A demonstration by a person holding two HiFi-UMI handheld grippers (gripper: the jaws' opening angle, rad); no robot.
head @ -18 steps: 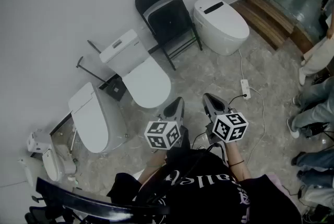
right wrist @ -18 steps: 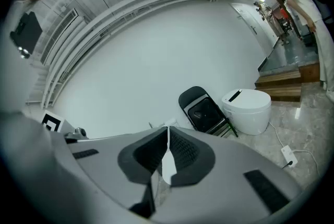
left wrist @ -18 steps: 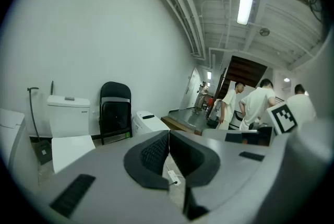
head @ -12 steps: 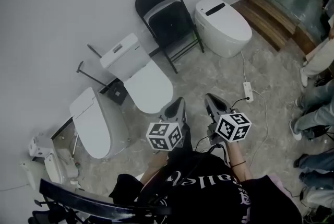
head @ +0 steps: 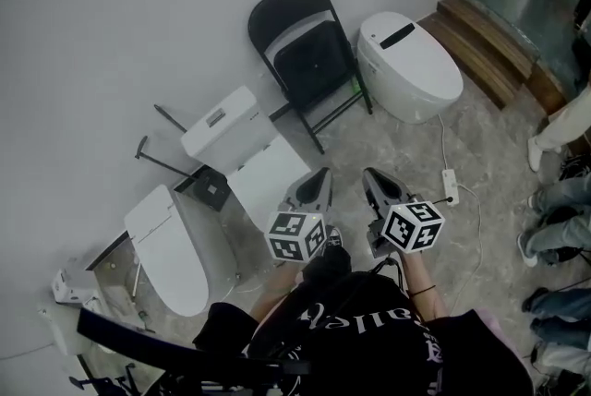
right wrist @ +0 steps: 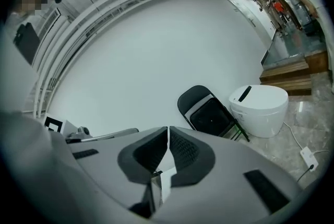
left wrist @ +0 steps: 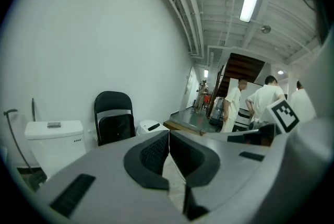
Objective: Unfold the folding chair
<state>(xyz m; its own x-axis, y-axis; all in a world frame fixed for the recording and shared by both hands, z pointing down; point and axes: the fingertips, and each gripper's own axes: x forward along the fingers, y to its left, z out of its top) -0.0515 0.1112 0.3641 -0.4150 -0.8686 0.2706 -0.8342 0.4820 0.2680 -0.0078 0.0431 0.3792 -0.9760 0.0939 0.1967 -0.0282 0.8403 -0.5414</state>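
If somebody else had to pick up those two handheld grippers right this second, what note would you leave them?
Left gripper: jaws shut, nothing between them.
Right gripper: jaws shut, also empty.
Folding chair: folded, leaning on the wall between a toilet with a tank and a tankless white toilet. It is ahead of both grippers and neither touches it.
Done: nothing on the chair yet.
Left: probably step closer, grip the chair, swing the seat open and stand it on the floor.

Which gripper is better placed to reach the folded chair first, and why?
Probably left: the left gripper lines up with the near leg of the folding chair; the right gripper sits further aside. Both are shut.
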